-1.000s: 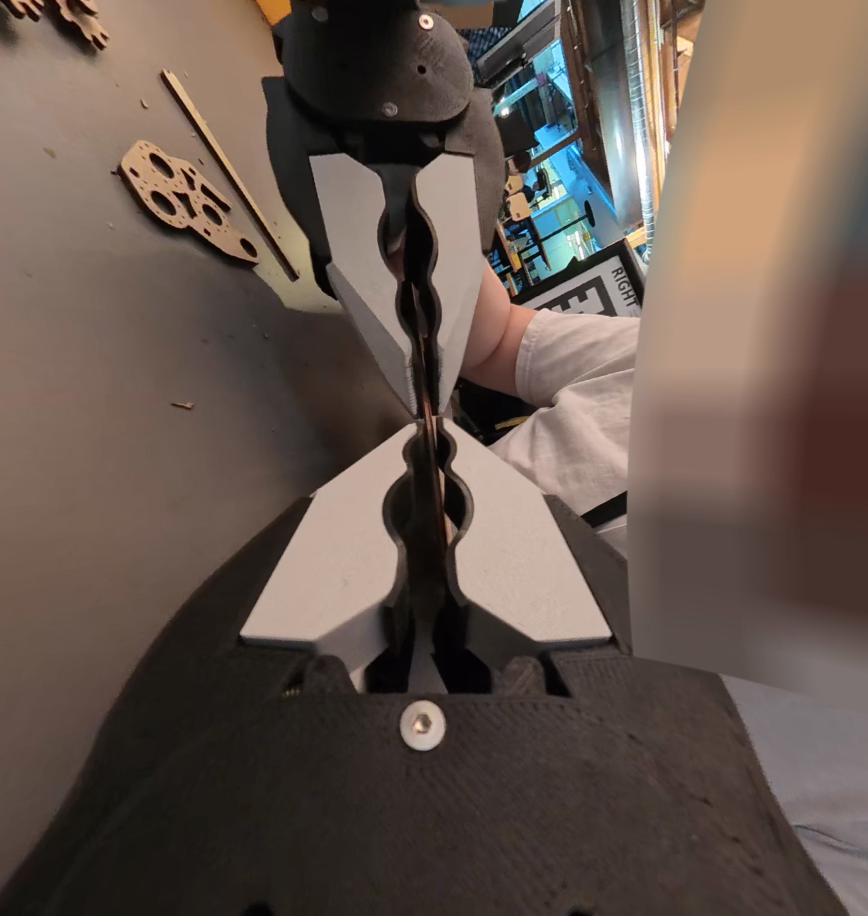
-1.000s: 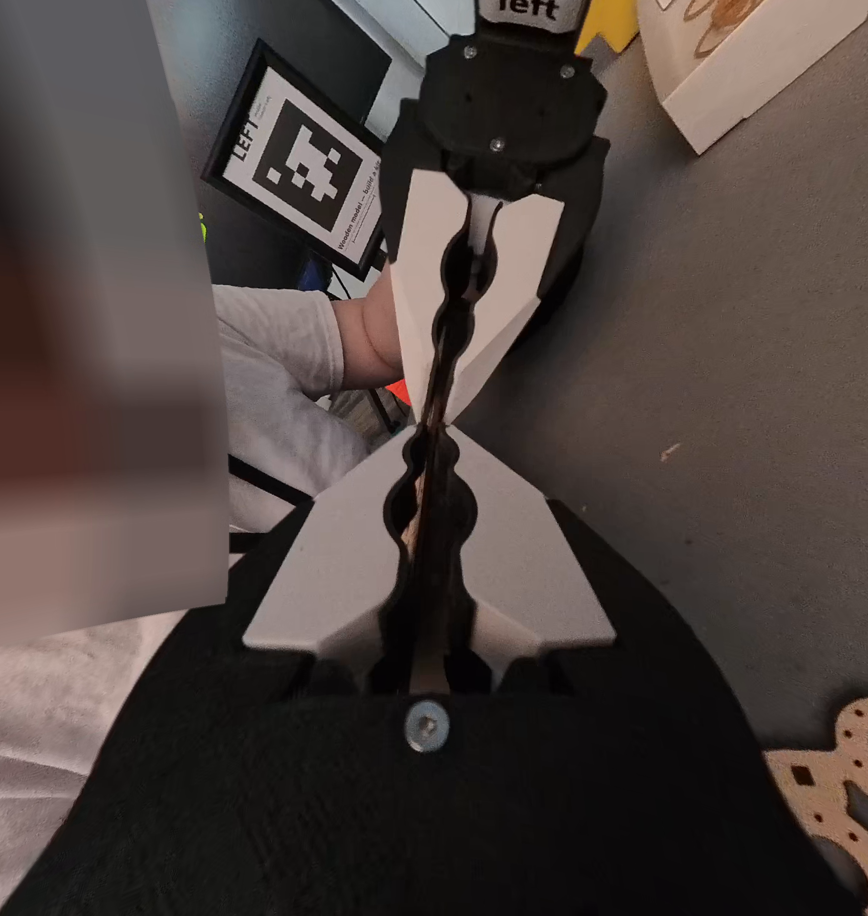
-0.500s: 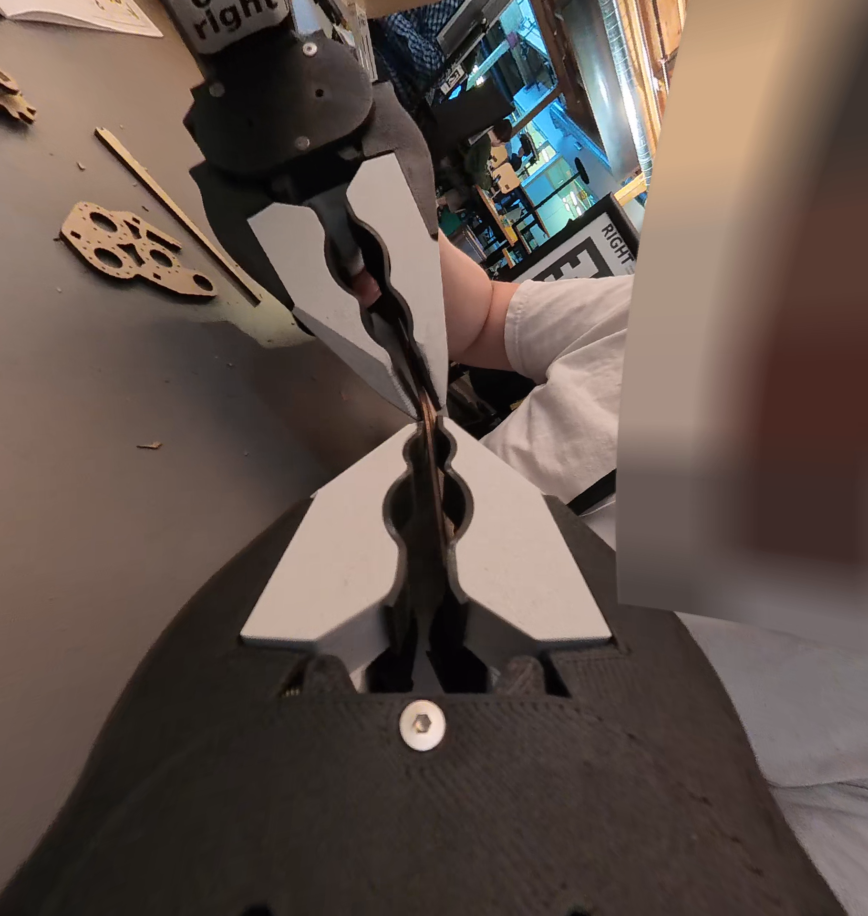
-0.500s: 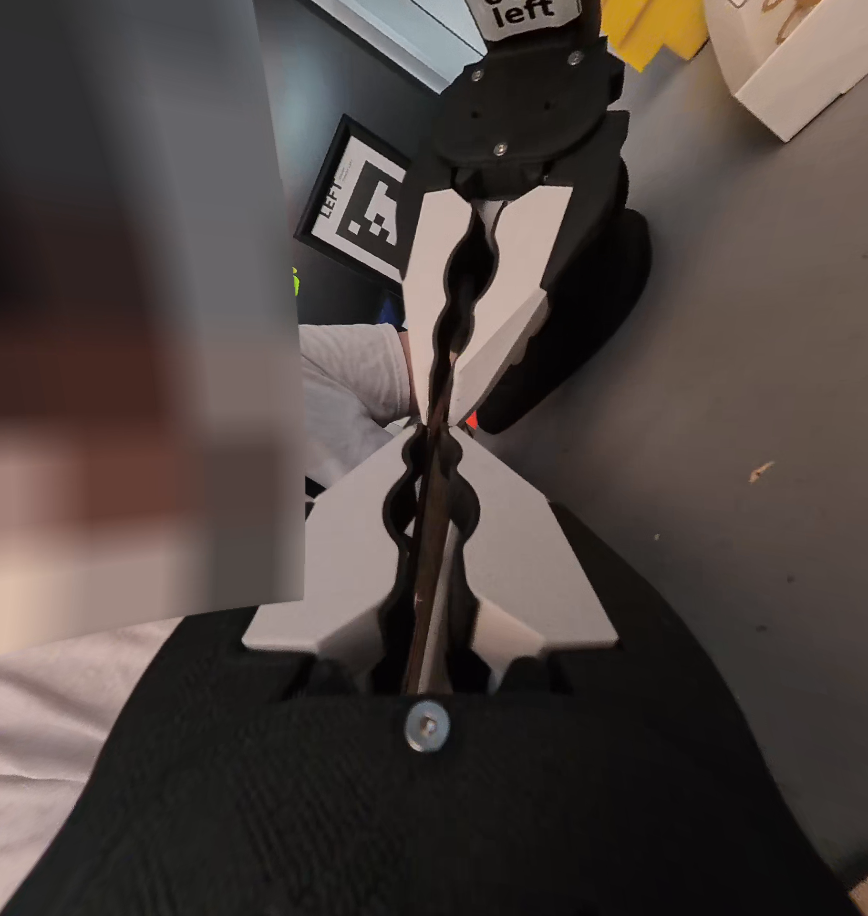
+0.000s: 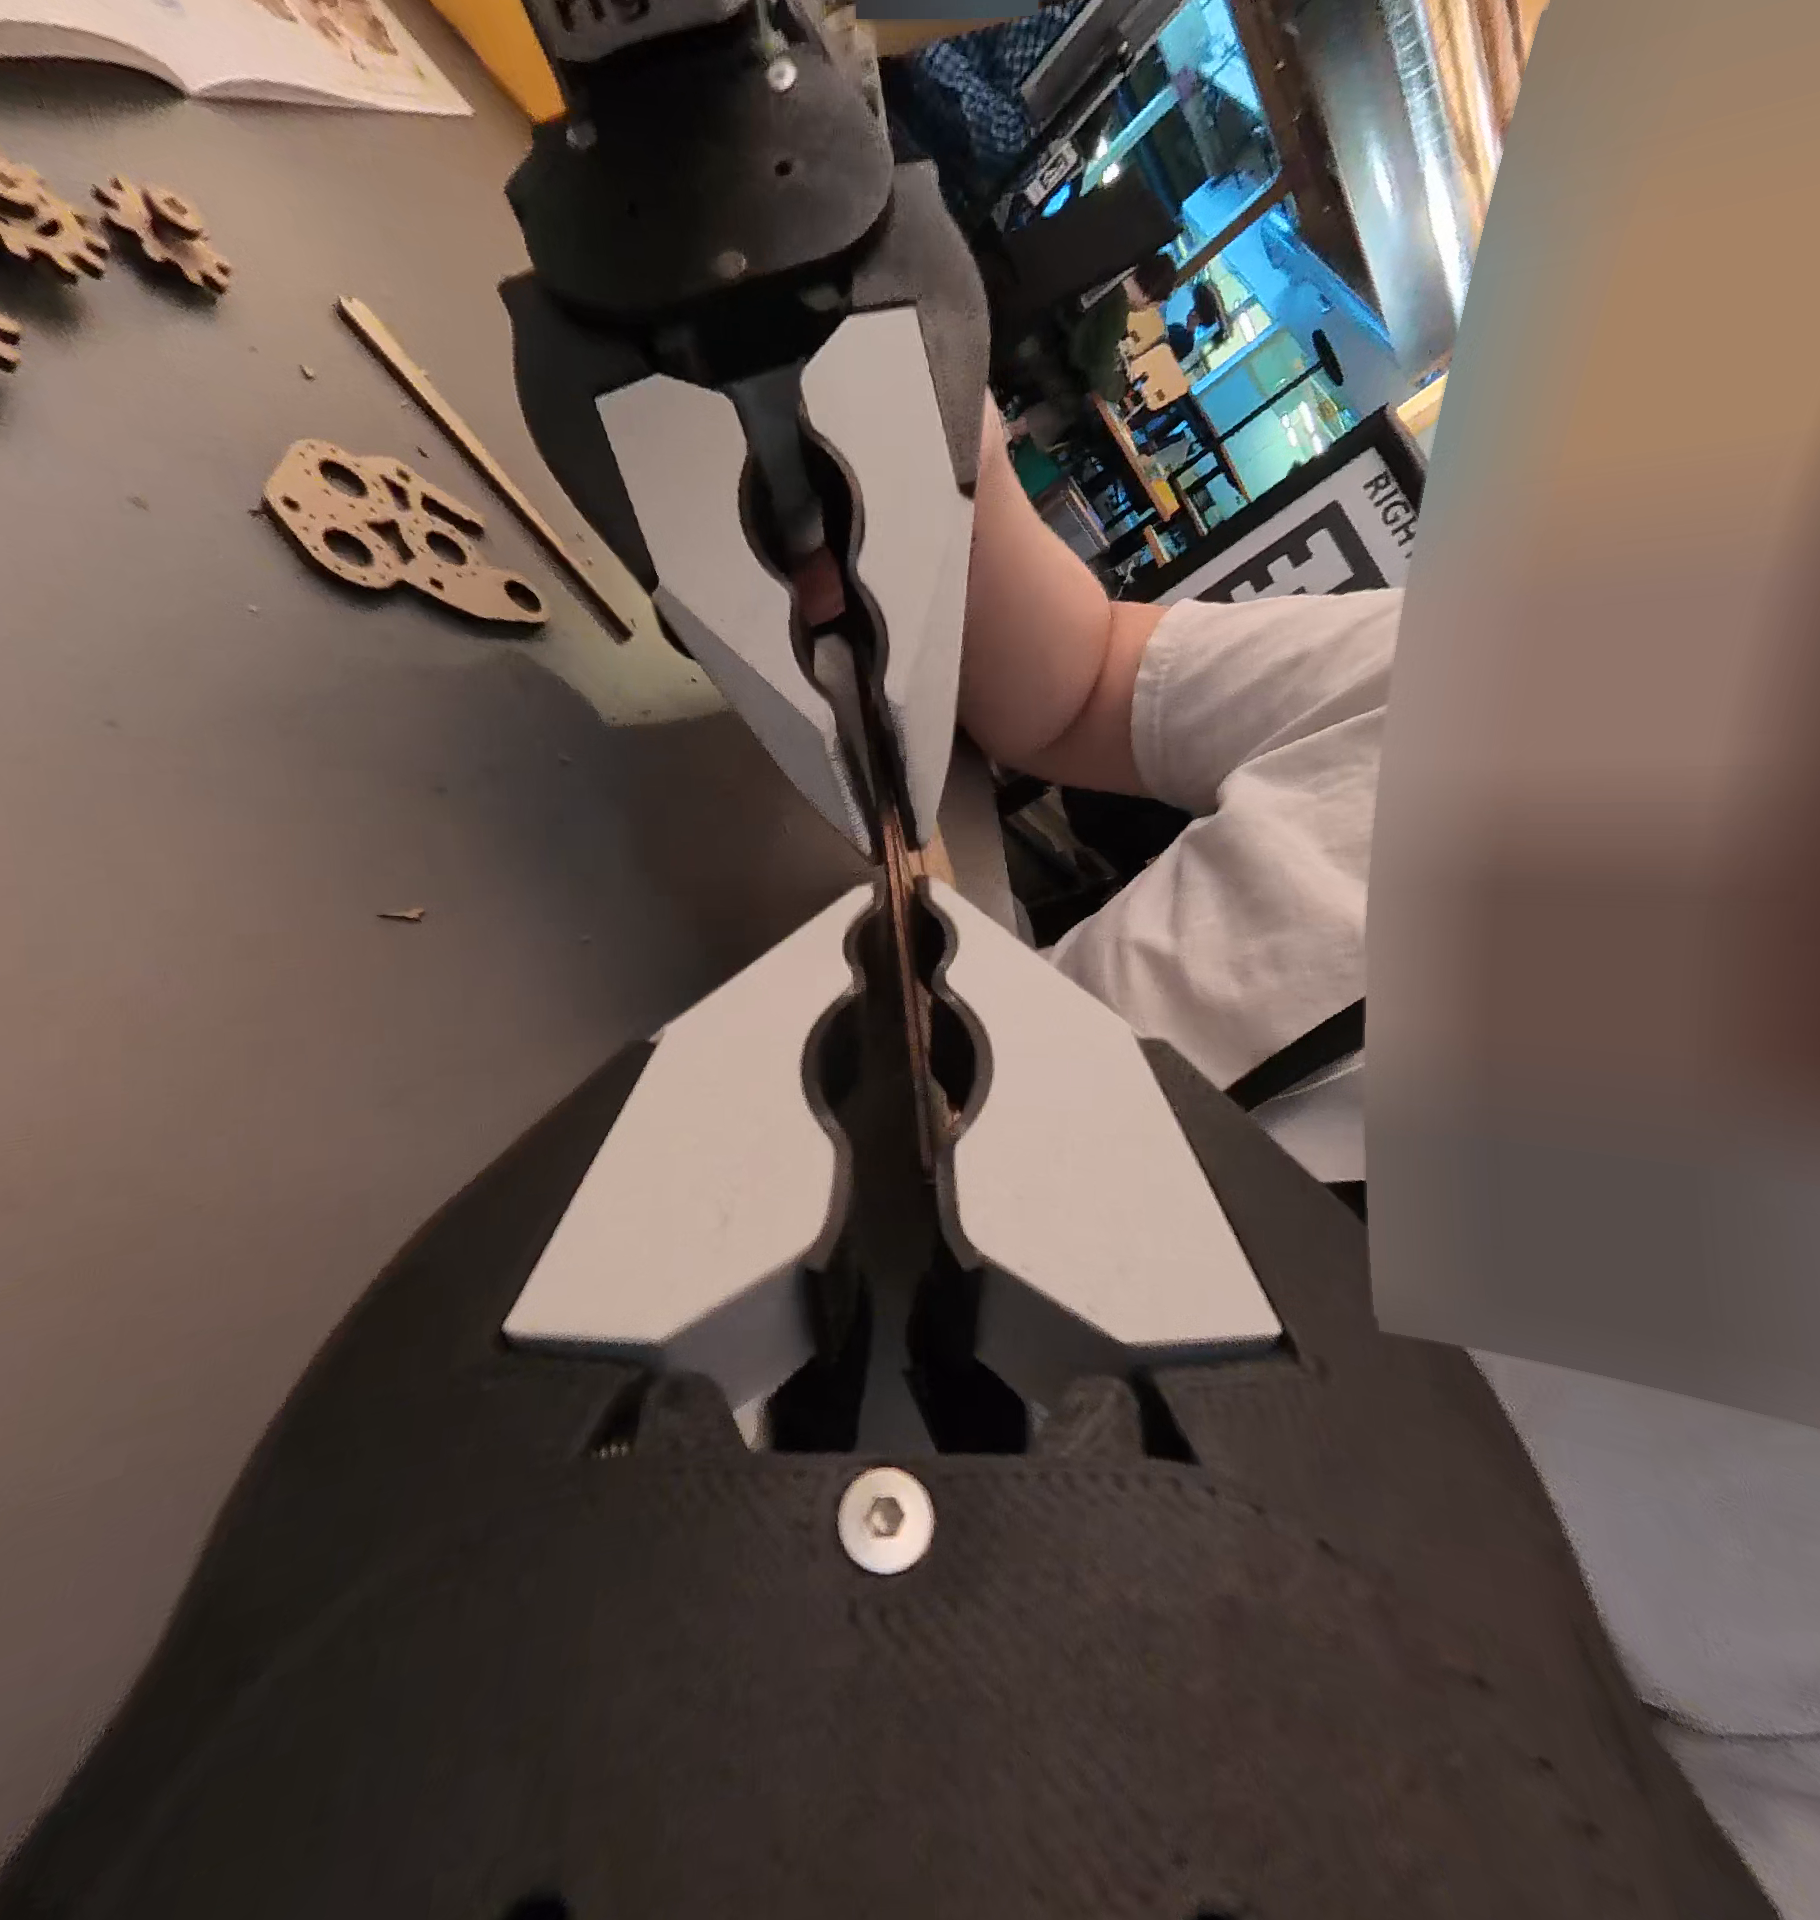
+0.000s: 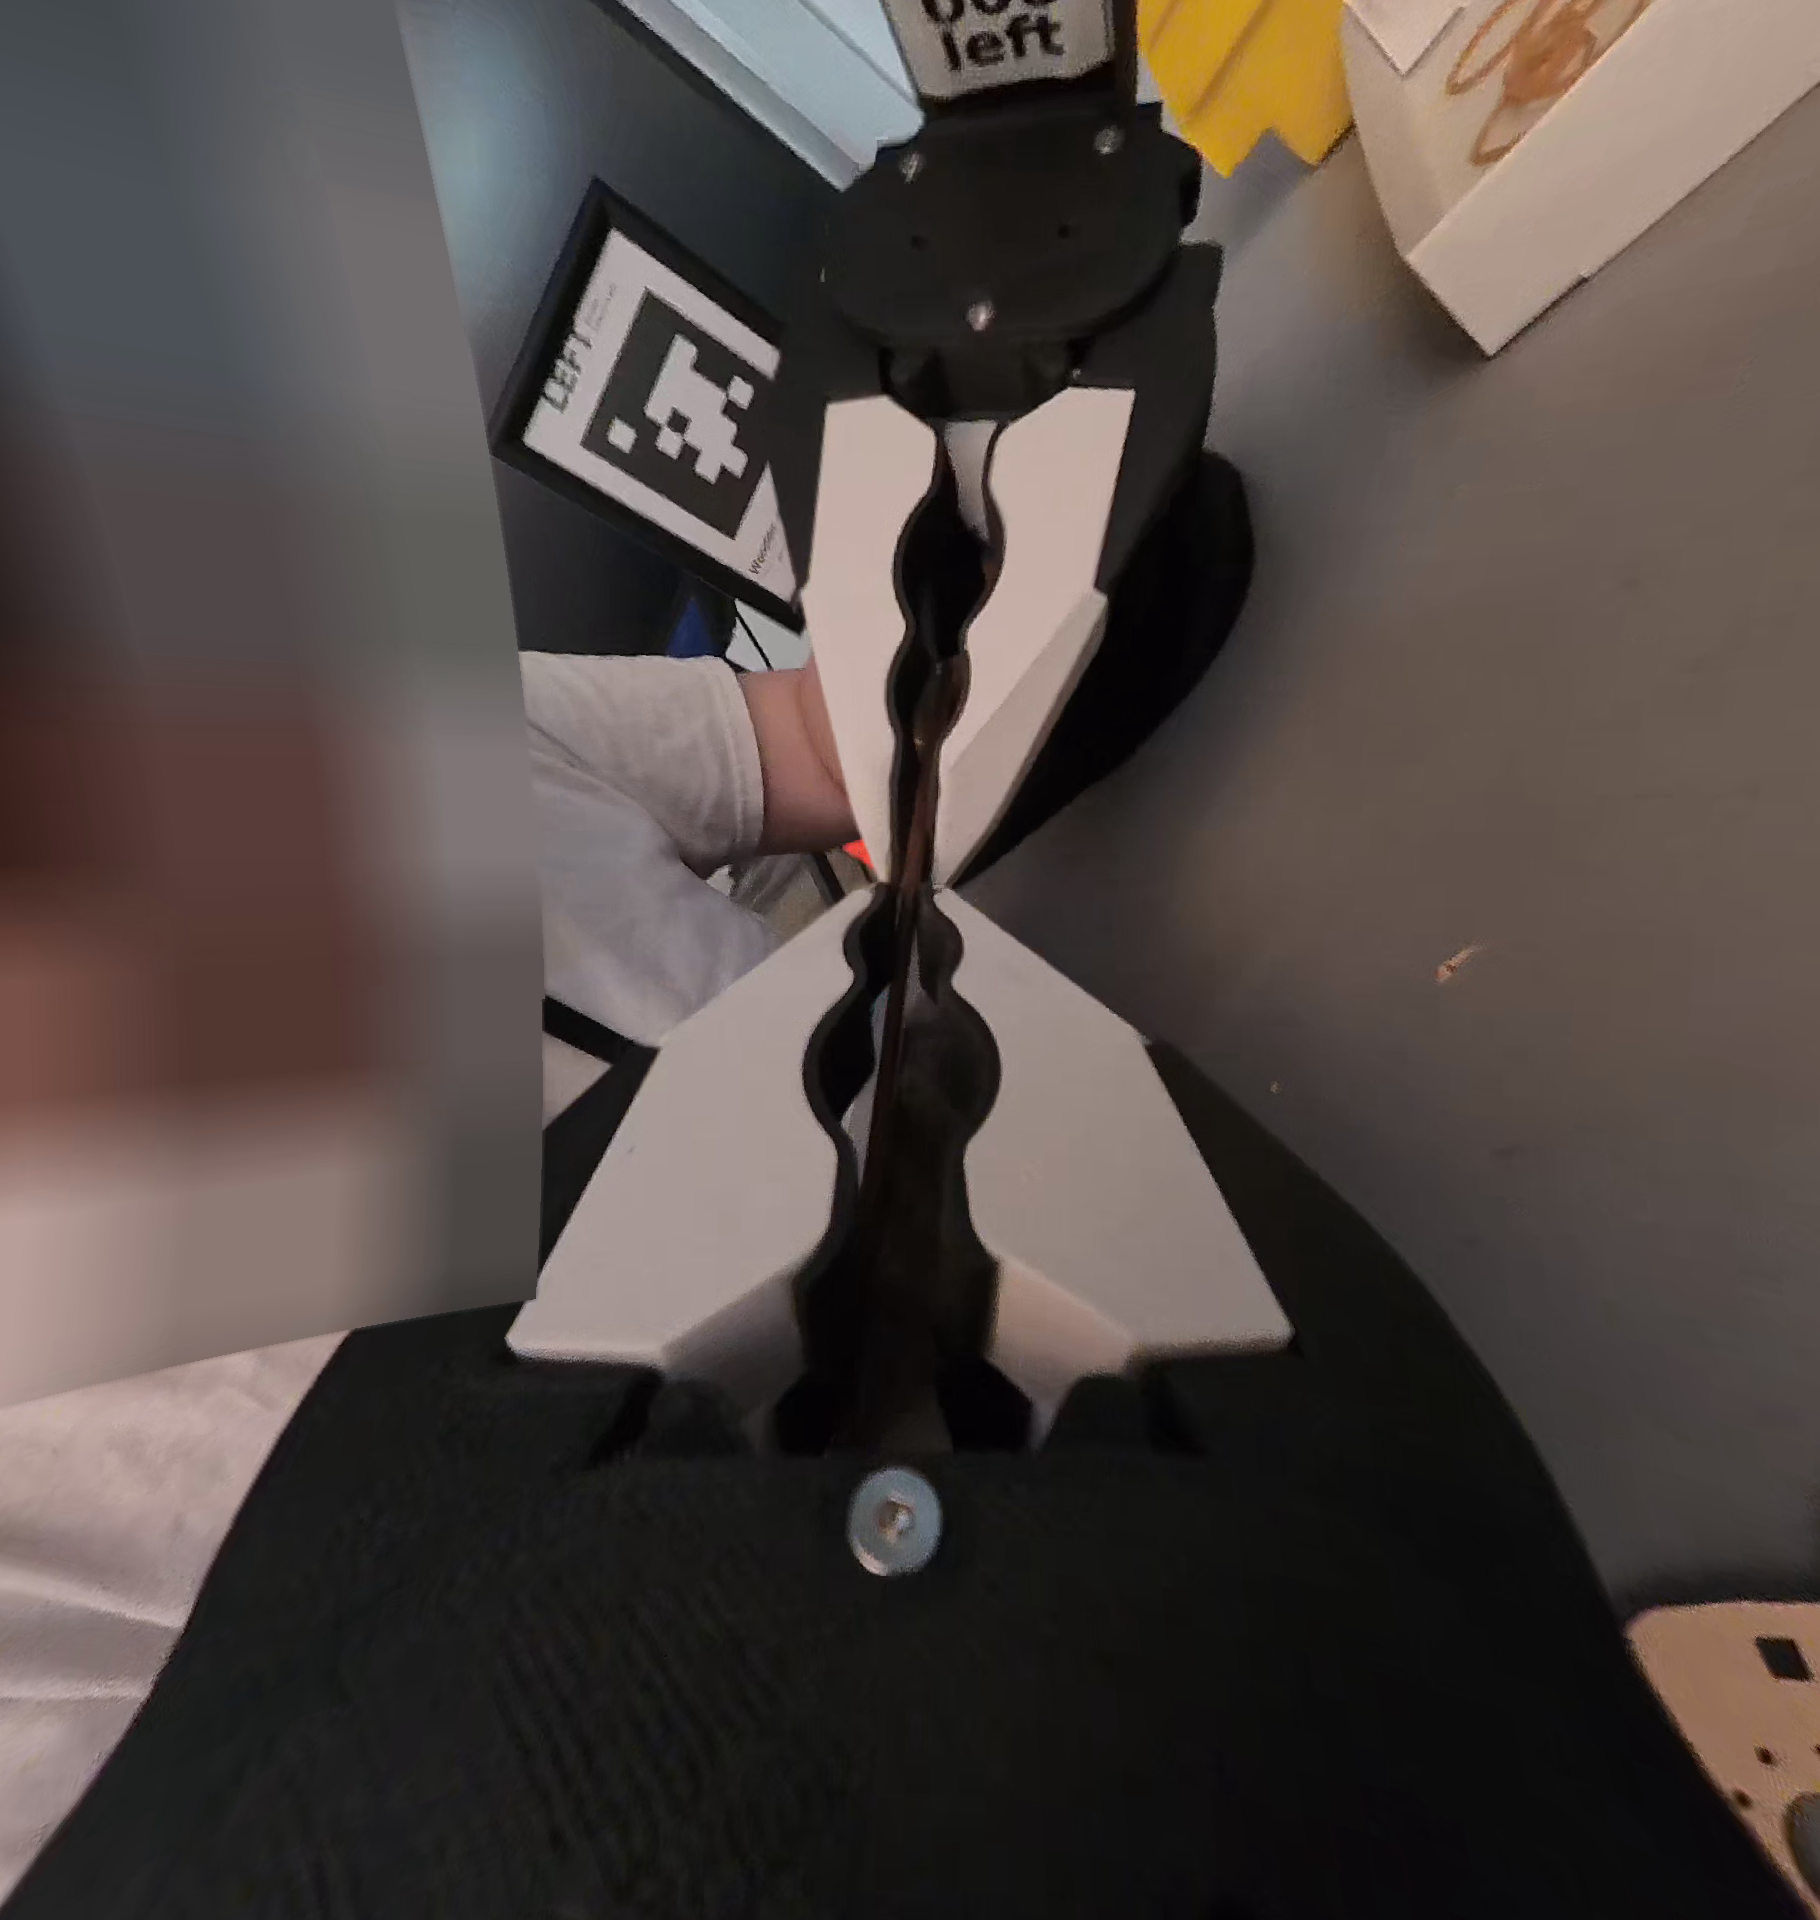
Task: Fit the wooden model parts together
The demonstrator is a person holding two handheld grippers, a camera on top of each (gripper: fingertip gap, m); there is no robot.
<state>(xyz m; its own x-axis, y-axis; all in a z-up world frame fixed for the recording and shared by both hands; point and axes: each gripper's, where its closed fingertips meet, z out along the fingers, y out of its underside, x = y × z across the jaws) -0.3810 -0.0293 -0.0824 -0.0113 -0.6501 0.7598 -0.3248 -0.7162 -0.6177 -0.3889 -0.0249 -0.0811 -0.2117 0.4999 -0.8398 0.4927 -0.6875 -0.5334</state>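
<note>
a thin wooden part (image 5: 901, 914) stands edge-on at mid-frame, long axis running up the frame, pinched between both claws. left claw (image 5: 898, 906) grips its near end; right claw (image 5: 890, 831) clamps its far end. a holed plate (image 5: 392, 535) lies upper left on the counter (image 5: 210, 831).

matt grey table (image 5: 210, 935), brown wooden plate (image 5: 397, 535)

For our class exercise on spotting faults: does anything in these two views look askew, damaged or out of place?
Only small things. The thin edge-on wooden model part sits slightly slanted inside the left claw, nearer one finger. A few wood splinters litter the grey tabletop. Nothing looks broken.
</note>
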